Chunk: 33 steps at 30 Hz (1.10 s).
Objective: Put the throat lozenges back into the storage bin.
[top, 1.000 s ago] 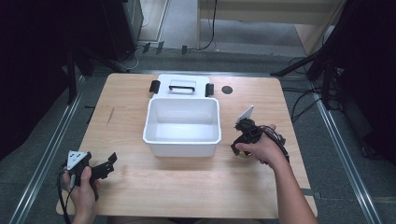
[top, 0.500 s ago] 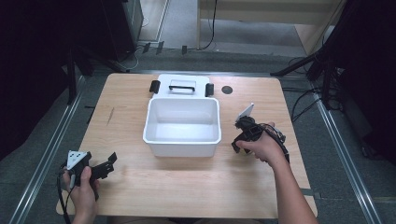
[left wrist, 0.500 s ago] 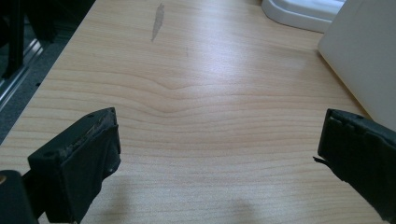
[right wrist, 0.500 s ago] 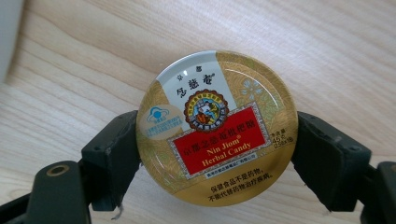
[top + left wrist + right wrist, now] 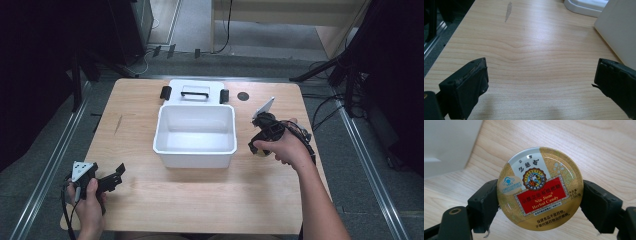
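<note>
Since a second ago little has shifted: the right gripper (image 5: 261, 145) stays beside the white rectangular plastic bin (image 5: 195, 134), turned slightly. From above, the left gripper (image 5: 112, 177) rests near the light wooden table's (image 5: 200, 200) front-left corner, and a white lid with black handle (image 5: 195, 91) lies behind the bin. The left gripper view shows jaws spread wide over bare wood. In the right gripper view, both jaws clamp a round gold Nin Jiom herbal candy tin (image 5: 540, 188) just above the tabletop.

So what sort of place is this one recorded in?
Probably a lab or data-collection workspace: a wooden table flanked by metal floor rails, cables on the grey floor, and dark equipment stands around it.
</note>
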Available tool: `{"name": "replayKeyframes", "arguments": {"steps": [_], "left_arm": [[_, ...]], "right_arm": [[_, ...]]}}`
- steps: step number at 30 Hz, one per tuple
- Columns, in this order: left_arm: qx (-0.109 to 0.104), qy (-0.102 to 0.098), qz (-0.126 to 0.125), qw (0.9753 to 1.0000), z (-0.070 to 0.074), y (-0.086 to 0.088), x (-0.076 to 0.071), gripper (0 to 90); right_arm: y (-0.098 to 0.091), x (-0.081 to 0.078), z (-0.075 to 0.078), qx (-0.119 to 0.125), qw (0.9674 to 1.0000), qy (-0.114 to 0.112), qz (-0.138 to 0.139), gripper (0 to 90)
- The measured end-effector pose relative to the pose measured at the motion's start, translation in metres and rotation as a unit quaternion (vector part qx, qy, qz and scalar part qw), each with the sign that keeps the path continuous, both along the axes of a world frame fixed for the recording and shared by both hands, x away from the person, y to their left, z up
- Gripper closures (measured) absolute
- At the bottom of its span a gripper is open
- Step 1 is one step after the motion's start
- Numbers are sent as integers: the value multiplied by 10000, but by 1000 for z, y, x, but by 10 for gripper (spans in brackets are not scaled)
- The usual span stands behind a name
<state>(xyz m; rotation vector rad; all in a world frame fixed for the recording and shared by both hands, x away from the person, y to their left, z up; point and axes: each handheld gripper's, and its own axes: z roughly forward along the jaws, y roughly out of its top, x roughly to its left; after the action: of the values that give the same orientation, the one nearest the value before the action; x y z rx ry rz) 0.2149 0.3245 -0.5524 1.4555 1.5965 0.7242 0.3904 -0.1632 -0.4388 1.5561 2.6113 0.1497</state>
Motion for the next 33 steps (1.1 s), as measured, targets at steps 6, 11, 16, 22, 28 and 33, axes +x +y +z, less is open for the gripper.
{"name": "replayKeyframes", "arguments": {"steps": [6,11,16,22,28,33], "left_arm": [[1,-3,-2,10000,0,0,0,0],[13,8,-1,10000,0,0,0,0],[21,5,-5,10000,0,0,0,0],[9,5,6,10000,0,-1,0,0],[-1,-10,19,10000,0,-1,0,0],[-1,0,26,10000,0,-1,0,0]], "right_arm": [[6,0,20,5,9998,-172,58,208],[12,-1,33,-2,9997,-225,109,208],[19,-1,48,48,9995,-266,171,208],[29,-1,61,52,9993,-283,255,208],[41,0,71,63,9990,-271,354,208],[53,1,77,66,9985,-307,438,208]]}}
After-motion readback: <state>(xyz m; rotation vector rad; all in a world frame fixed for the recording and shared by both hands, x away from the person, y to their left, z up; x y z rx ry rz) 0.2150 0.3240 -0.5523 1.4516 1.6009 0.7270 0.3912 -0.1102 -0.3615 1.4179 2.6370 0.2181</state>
